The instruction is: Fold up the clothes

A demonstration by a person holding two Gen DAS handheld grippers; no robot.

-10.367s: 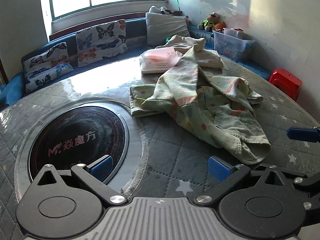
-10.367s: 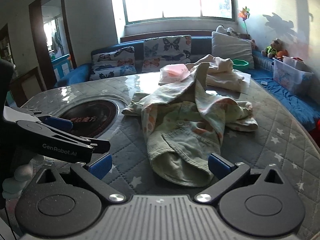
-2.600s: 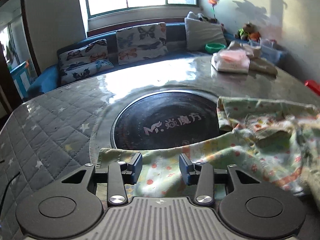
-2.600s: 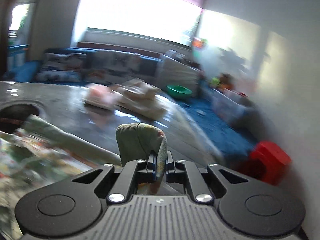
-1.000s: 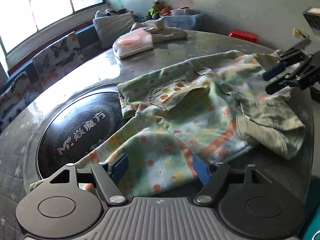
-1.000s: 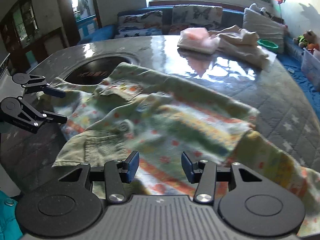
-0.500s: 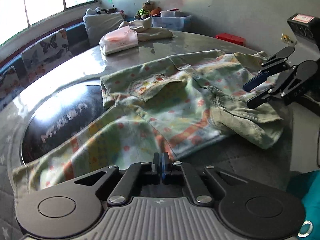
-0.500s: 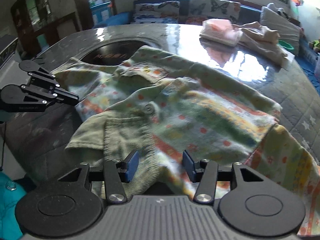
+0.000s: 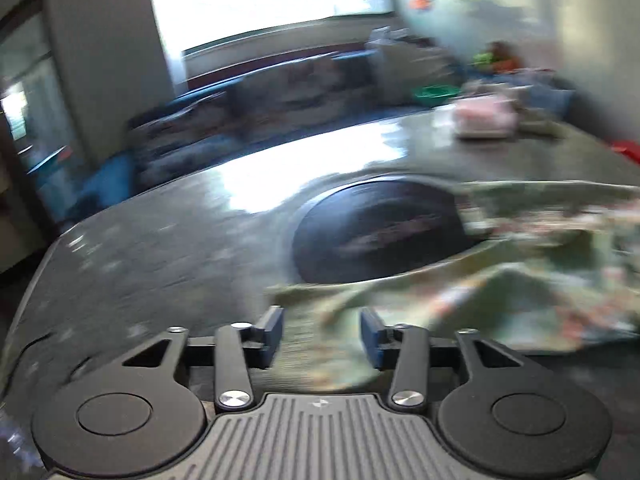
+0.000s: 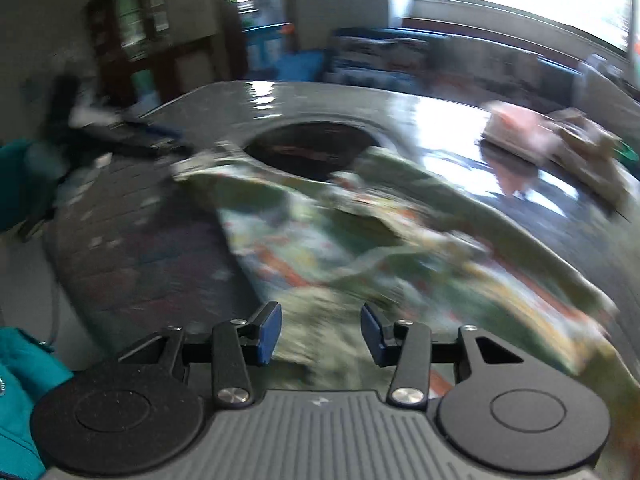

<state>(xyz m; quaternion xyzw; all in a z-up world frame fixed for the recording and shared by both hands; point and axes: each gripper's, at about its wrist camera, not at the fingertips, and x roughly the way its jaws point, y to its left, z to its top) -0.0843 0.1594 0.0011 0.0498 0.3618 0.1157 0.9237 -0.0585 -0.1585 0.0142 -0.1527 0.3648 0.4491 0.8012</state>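
A green patterned garment with orange marks (image 9: 520, 292) lies spread on the round quilted table (image 9: 140, 248). Both views are motion-blurred. My left gripper (image 9: 321, 334) is open, its blue pads (image 9: 274, 330) on either side of a cloth corner at the garment's left end. My right gripper (image 10: 320, 334) is open over the garment's near edge (image 10: 320, 332), and the cloth (image 10: 380, 240) stretches away to the right. The left gripper shows as a dark blur at the far left of the right wrist view (image 10: 132, 140).
A black round hotplate (image 9: 376, 232) is set in the table's middle, partly under the garment. A pink pack and folded beige clothes (image 10: 520, 128) lie at the far side. A cushioned bench (image 9: 280, 92) runs under the window. A teal cloth (image 10: 16, 384) hangs near left.
The left gripper has opened from shut and swung left to the garment's left corner. The right gripper stays open and has turned left along the near edge. Both views are now blurred.
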